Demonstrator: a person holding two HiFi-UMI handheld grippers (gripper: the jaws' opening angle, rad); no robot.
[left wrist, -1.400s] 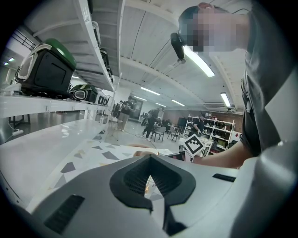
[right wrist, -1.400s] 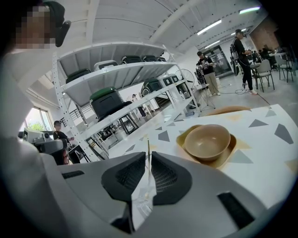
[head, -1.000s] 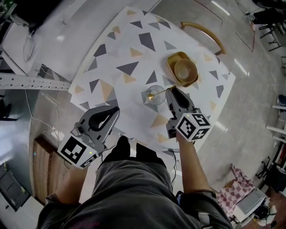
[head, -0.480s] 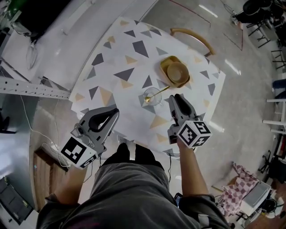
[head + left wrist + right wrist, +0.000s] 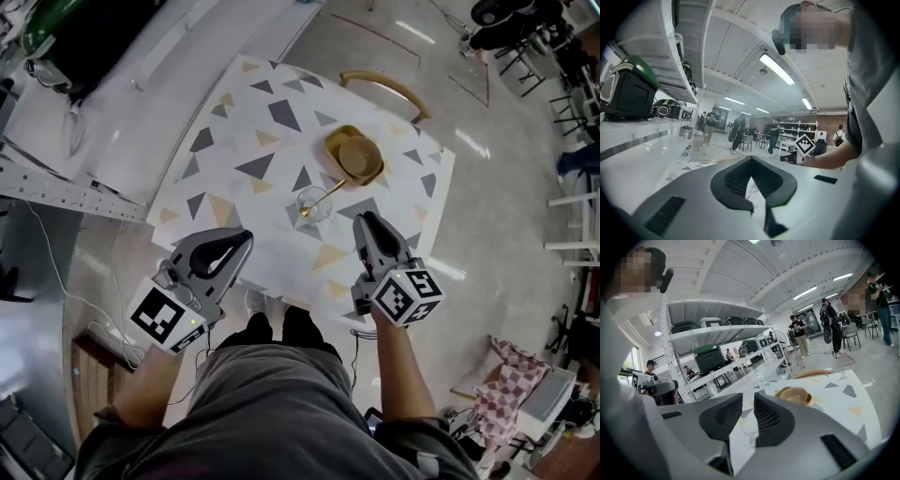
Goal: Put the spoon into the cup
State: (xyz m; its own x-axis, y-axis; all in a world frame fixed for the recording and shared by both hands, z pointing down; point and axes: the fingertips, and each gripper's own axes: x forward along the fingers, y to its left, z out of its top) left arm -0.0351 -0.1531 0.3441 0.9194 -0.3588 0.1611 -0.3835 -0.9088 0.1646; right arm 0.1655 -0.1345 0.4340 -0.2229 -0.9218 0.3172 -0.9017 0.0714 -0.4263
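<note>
A clear glass cup stands near the middle of the triangle-patterned table. A gold spoon rests in it, bowl down, with the handle leaning out toward the upper right. My right gripper hovers just right of the cup and nearer me, apart from it, with its jaws a narrow gap apart and nothing between them. My left gripper hangs over the table's near edge, left of the cup. Its fingertips meet and it holds nothing.
A yellow bowl on a yellow plate sits just beyond the cup, also in the right gripper view. A wooden chair back stands at the table's far side. A white bench and a metal rail lie to the left.
A second ago my right gripper held the spoon's handle at the cup. It has since let go and drawn back toward me; the spoon stays in the cup. The left gripper barely moved.
</note>
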